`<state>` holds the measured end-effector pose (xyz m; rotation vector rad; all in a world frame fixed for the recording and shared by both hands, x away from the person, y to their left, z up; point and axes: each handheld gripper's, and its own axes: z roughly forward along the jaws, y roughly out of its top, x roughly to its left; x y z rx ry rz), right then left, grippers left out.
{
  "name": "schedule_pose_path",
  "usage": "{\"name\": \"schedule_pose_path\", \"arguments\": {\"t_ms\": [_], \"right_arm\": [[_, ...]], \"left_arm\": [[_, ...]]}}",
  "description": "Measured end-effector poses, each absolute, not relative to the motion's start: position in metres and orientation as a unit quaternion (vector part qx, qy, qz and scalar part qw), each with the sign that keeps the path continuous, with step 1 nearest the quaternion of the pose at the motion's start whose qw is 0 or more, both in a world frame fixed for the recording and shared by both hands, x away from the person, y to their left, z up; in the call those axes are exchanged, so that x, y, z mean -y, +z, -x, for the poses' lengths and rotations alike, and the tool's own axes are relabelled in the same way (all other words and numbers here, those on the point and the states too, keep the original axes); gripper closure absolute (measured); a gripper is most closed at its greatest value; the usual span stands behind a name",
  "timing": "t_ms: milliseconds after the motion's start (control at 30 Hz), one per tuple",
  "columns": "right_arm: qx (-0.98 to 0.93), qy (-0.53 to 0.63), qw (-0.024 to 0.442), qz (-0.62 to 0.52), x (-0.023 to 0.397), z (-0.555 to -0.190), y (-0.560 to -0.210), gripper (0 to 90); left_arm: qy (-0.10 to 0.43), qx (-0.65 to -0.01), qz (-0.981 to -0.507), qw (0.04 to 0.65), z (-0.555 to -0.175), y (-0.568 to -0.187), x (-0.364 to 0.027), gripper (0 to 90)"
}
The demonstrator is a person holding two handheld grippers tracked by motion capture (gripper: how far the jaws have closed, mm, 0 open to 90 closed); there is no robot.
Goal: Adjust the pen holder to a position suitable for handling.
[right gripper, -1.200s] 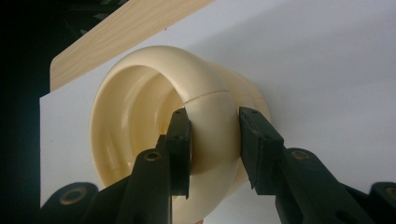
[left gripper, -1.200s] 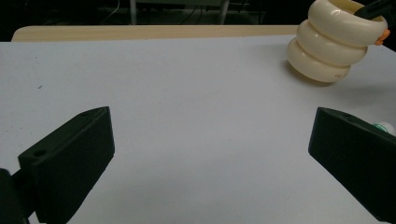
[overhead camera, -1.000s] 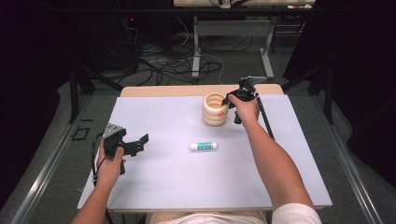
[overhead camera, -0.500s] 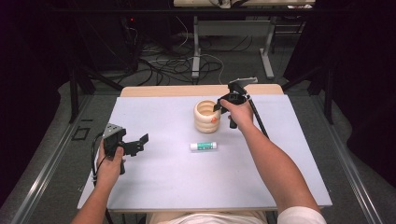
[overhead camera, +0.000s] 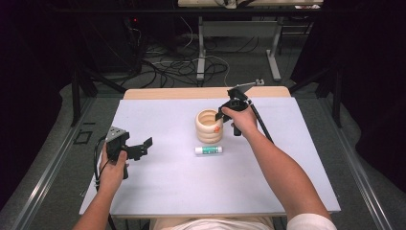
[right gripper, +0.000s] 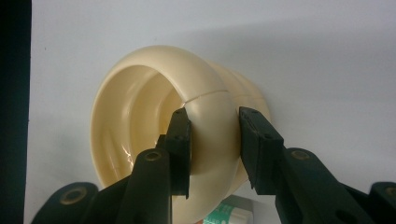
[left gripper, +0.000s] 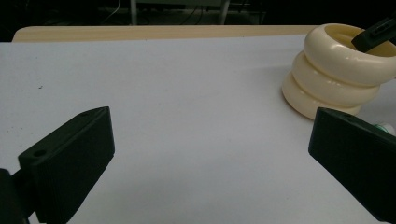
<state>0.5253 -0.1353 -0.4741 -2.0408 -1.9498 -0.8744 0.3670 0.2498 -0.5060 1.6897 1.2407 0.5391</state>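
Observation:
A cream ribbed cup (overhead camera: 209,125) of three stacked rings stands upright on the white table mat (overhead camera: 191,187), near the middle. My right gripper (overhead camera: 219,117) is shut on its rim, one jaw inside the cup and one outside. In the right gripper view the pads (right gripper: 180,140) press on the cup wall (right gripper: 154,107). A white and green glue stick (overhead camera: 208,150) lies just in front of the cup. My left gripper (overhead camera: 143,146) is held at the left of the mat, open with nothing between its jaws, facing the cup (left gripper: 336,70).
A bare wooden strip (overhead camera: 191,93) borders the far edge of the mat. Beyond the table are cables and table legs on a grey floor (overhead camera: 191,62). Dark curtains stand on both sides. The right gripper's cable (overhead camera: 261,125) trails along the forearm.
The right gripper has slid the cup leftward and nearer to the person, close to the glue stick. The left gripper has stayed where it was.

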Motion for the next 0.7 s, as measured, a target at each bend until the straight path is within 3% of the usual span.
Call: {"name": "schedule_pose_path", "arguments": {"t_ms": [267, 700], "right_arm": [[0.676, -0.285, 0.087, 0.674, 0.139, -0.526, -0.479, 65.5], [0.71, -0.287, 0.038, 0.641, 0.133, -0.519, -0.468, 50.9]], "left_arm": [[0.22, -0.506, -0.689, 0.469, -0.367, -0.506, -0.25, 0.3], [0.219, -0.507, -0.688, 0.471, -0.367, -0.506, -0.249, 0.3]]}}
